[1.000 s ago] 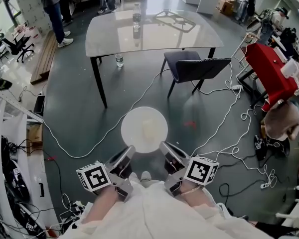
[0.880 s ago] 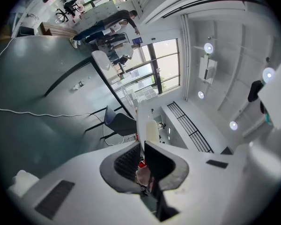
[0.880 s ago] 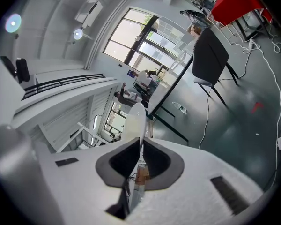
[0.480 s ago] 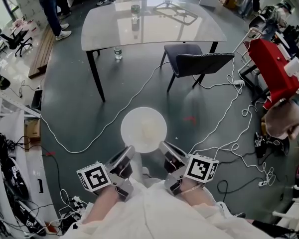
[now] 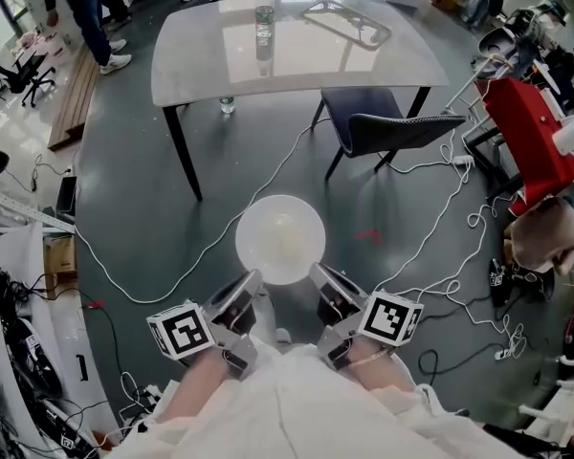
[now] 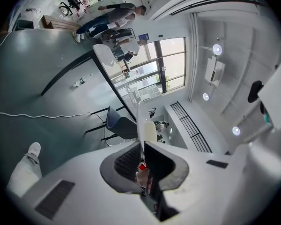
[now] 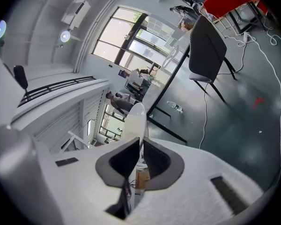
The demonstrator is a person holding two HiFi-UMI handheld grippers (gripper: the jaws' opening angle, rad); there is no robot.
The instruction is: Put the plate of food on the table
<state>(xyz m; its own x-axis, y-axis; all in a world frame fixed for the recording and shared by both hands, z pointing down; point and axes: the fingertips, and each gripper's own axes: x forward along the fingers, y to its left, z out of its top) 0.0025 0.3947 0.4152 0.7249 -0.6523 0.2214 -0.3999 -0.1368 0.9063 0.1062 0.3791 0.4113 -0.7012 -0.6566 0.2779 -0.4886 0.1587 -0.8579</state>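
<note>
While both grippers pinch its near edge, the white plate (image 5: 280, 240) hangs above the floor (image 5: 143, 199), well apart from the grey worktop (image 5: 364, 57) at the far side. The left gripper (image 5: 250, 287) has its fingers closed on the plate's near-left rim, and the right gripper (image 5: 320, 281) has its fingers closed on the near-right rim. A dark chair (image 5: 392, 122) stands far right of the plate.

Dark chair (image 5: 392, 127), white cable (image 5: 213, 244) trailing over grey floor (image 5: 143, 199), small bottle (image 5: 229, 105), possibly a red cart (image 5: 531, 146)
</note>
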